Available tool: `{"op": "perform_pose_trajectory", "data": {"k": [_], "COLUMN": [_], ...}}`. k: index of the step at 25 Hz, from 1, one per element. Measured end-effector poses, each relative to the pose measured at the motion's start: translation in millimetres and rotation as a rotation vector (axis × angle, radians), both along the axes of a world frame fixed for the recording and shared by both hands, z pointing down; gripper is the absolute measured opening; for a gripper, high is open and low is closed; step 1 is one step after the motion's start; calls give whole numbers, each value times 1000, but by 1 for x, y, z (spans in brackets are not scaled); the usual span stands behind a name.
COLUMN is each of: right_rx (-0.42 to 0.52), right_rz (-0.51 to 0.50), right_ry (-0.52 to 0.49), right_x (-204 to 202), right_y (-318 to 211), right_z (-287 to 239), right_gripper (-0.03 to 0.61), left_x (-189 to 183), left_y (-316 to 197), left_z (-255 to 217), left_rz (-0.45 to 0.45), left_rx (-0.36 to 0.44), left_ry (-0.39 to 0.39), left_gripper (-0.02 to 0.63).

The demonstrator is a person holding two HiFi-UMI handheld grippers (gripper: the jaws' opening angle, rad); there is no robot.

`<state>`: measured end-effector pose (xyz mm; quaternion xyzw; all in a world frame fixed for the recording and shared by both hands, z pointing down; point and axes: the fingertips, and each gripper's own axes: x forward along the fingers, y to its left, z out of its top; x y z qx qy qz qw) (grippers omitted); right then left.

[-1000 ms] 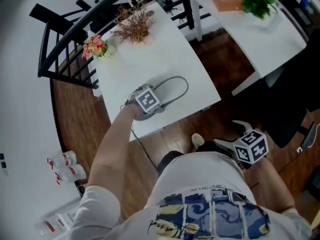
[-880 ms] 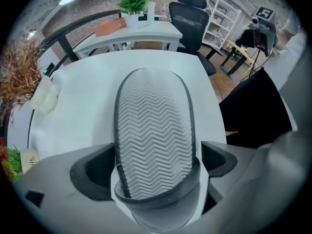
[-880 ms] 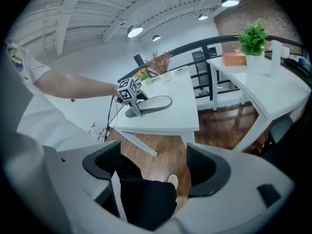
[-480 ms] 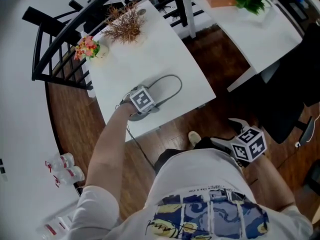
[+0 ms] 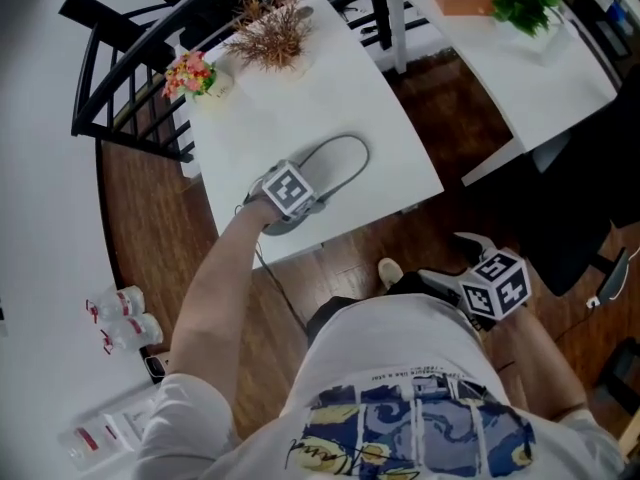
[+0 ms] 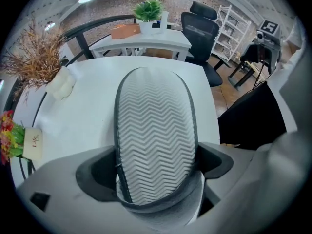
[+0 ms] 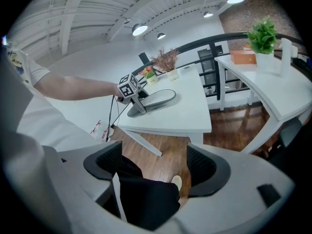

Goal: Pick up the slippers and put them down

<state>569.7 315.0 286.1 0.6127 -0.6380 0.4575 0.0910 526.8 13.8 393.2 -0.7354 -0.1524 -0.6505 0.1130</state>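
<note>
A grey slipper point(image 5: 335, 161) lies sole up on the white table point(image 5: 320, 88), near its front edge. My left gripper point(image 5: 300, 190) is shut on its heel end. In the left gripper view the zigzag sole point(image 6: 153, 135) fills the space between the jaws and points away over the table point(image 6: 83, 116). My right gripper point(image 5: 448, 260) hangs low beside the person's leg, off the table, open and empty. In the right gripper view its jaws stand apart point(image 7: 153, 167) over a dark trouser leg, with the slipper point(image 7: 158, 98) far off on the table.
Dried twigs point(image 5: 270, 33) and a small flower pot point(image 5: 190, 73) stand at the table's far end. A second white table point(image 5: 520, 58) with a green plant is to the right. A black railing point(image 5: 130, 88) runs behind. A pale shoe toe point(image 5: 389, 271) shows on the wood floor.
The head view has shifted a little. The left gripper keeps its hold on the slipper at the table's front edge. The right gripper stays low and open.
</note>
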Motion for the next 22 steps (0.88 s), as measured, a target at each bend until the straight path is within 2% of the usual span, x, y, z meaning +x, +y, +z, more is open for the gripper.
{"op": "perform_pose_trajectory", "data": {"k": [2,5,8,12,16,19,22], "right_rx": [7,9,11,18,19,20,16], "right_rz": [-28,-92,-157,-248,-369,-463,-546], "right_ry": [4,2,3,21,43,58,74], "right_x": [-6,-27,-49,-82,-142,-206,-274], "right_y": [-8,-22,-35,-54,-68,-74,-72], "right_z": [-3,-7,-10,-16,-21,-29,-36], "right_gripper": [428,428,423,420,420,420,420], "left_x": [-14,-32,-64,-117,-205,-293,-378], "left_y": [2,7,-1,-5,-8,-8,7], "left_z": [-12,-36,-57,-79,-92,-103,-109], "left_rz": [-42,-89,-139,-255,-405,-529,-654], "left_rx": [6,-2,36,25,51,77,54], "left_ry": [-7,53,77,121,149,146,165], "left_gripper": [483,483,483,483,483,483,483]}}
